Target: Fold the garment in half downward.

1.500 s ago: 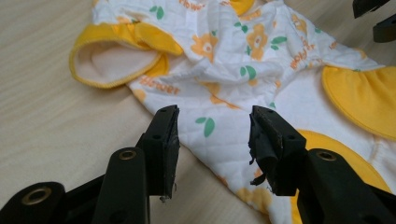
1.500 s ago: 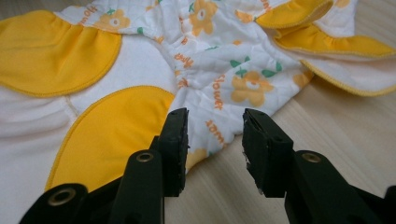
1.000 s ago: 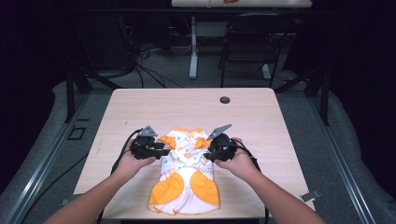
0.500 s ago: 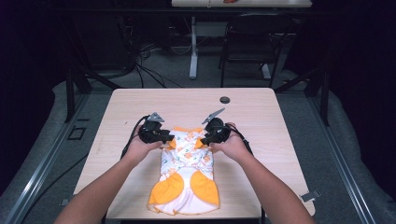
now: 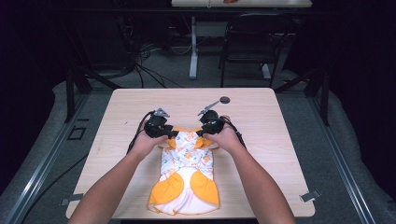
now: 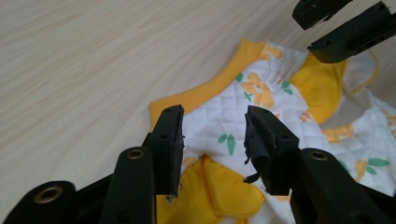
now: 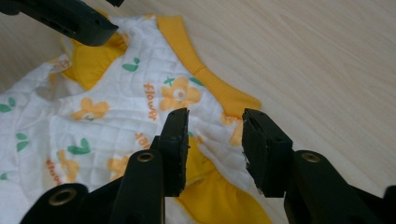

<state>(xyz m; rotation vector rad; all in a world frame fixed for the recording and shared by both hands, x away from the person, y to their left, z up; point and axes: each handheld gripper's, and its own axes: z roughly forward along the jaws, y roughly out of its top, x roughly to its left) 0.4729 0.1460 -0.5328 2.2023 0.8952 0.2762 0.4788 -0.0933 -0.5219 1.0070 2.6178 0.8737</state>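
Observation:
A small white quilted garment with orange flowers and yellow trim lies flat on the wooden table. My left gripper is at its top left corner and my right gripper at its top right corner. In the left gripper view the left gripper hovers open over the yellow neckband, its jaws having just opened wider, with fabric under the gap and no pad pressing. The right gripper has likewise just opened wider over the garment, gripping nothing. Each view shows the other gripper's jaws farther off.
A small dark round object lies on the table beyond the right gripper. Behind the table stand a black chair and a white table leg, with cables on the floor. Bare tabletop surrounds the garment.
Both hands have slid away from the person and slightly inward, from the garment's middle to its top corners. The garment's upper part now looks narrower.

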